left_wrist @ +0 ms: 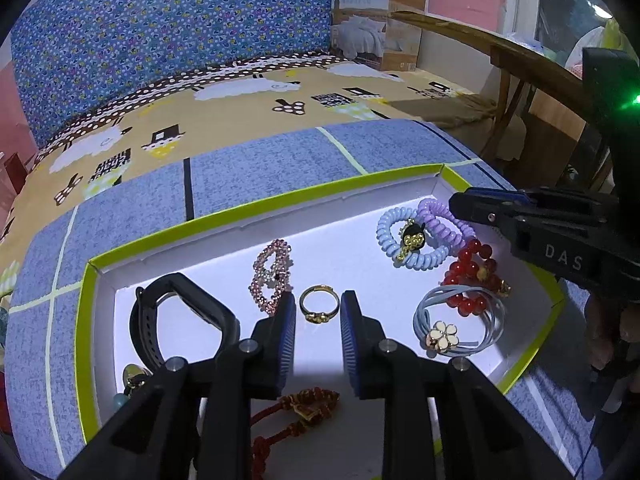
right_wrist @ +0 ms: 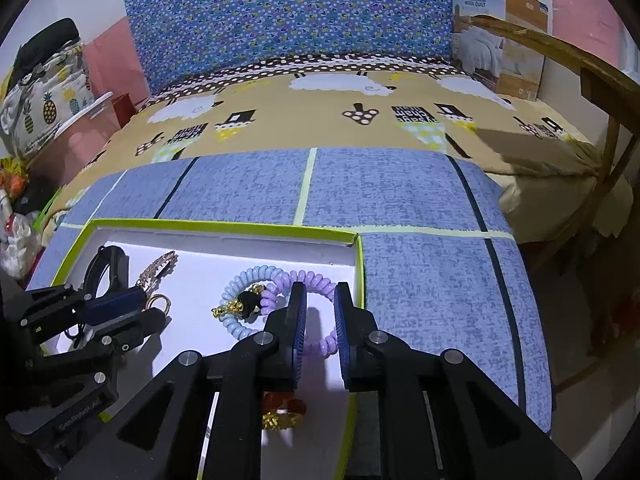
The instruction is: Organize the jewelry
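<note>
A white tray with a lime-green rim holds the jewelry. My left gripper is open, its blue pads on either side of a gold ring that lies flat on the tray floor, untouched. Next to it are a pink beaded clip and a black watch band. My right gripper is open astride a purple coil hair tie, which overlaps a blue coil tie with a gold and black charm. A red bead bracelet and a flower hair band lie at the right.
A red knotted cord lies under my left gripper. The tray sits on a blue checked cloth on a bed with a sheep-print sheet. A quilt box stands at the back, a wooden chair on the right.
</note>
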### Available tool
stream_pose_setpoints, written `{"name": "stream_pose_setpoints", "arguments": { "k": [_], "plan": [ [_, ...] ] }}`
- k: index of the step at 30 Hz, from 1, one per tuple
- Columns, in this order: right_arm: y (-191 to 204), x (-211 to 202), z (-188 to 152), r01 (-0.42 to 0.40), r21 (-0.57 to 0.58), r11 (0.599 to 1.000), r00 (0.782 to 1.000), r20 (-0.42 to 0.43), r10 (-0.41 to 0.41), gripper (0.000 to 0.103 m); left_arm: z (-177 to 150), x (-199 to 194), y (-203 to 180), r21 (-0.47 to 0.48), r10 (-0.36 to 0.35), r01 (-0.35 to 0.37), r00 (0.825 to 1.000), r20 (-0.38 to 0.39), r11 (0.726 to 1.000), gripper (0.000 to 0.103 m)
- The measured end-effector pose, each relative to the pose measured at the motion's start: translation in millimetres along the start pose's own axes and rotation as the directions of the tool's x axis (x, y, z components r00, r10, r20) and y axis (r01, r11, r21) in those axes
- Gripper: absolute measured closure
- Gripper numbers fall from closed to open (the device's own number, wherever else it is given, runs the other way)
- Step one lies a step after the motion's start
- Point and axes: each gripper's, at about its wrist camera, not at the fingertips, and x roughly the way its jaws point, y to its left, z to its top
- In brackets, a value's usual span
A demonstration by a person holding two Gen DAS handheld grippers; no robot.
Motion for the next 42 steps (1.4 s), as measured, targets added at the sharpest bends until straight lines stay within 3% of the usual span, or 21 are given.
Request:
{"name": "stream_pose_setpoints", "arguments": {
  "k": [9,21,28,42],
  "plan": [
    [4.3,-27.0,-8.6,-0.023,0.001,1.000,0.999,0.043,0.023,0.088,-5.8,-23.6,4.3,-0.002,-0.002,0.002,0.999,0.054,1.000,0.074],
    [28.3,-92.0,-49.2,-0.083,-0.022,0.996,0.989,0.117,0.085,0.080,-31.9,-90.7,1.2,-0.023,0.006,-0.003,0.989,0.148,1.000,0.074],
    [42.2,-124.7,-86.1,-0.121,-0.026,0.992,0.982,0.143,0.123,0.080,-63.3,-125.6,-7.4,-0.046,0.031,-0.023,0.982,0.187,0.999,0.074],
    [68.8,-158.8,-144.0,-0.133,-0.073,0.989,0.974,0.176,0.143,0.080,-119.1,-156.2,-13.6,-0.094,0.093,-0.076,0.976,0.198,0.993,0.074]
  ]
}}
